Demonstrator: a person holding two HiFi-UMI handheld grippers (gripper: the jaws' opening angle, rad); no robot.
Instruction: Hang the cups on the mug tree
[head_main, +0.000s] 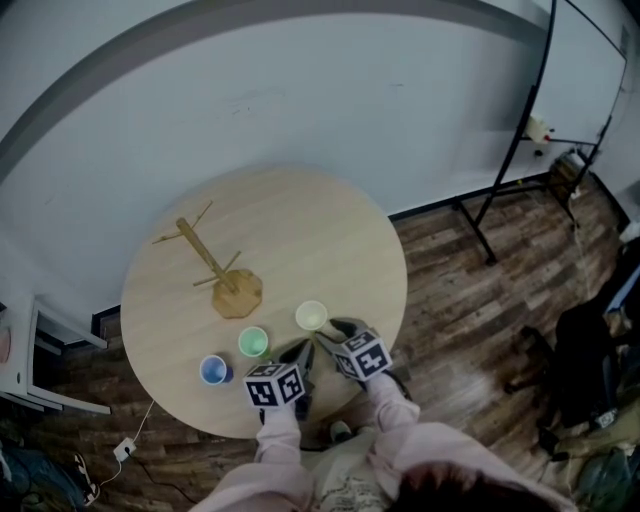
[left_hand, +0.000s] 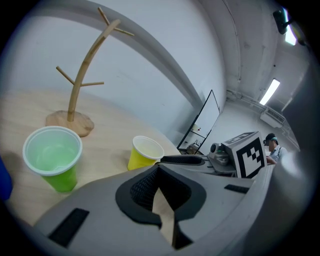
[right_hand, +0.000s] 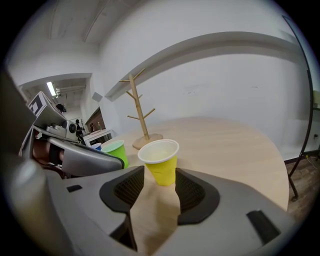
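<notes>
A wooden mug tree (head_main: 215, 265) stands bare on the round table (head_main: 300, 230). Near the front edge sit a yellow cup (head_main: 311, 316), a green cup (head_main: 253, 342) and a blue cup (head_main: 214, 370), all upright. My right gripper (head_main: 335, 328) is open, and the yellow cup (right_hand: 160, 160) stands just ahead of its tips, untouched. My left gripper (head_main: 300, 352) is shut and empty, right of the green cup (left_hand: 54, 157). The left gripper view also shows the yellow cup (left_hand: 144, 152) and the tree (left_hand: 82, 75).
A black metal stand (head_main: 520, 150) rises from the wooden floor to the right of the table. White furniture (head_main: 40, 370) sits at the left, with a cable and plug (head_main: 125, 448) on the floor. Dark objects (head_main: 590, 360) crowd the far right.
</notes>
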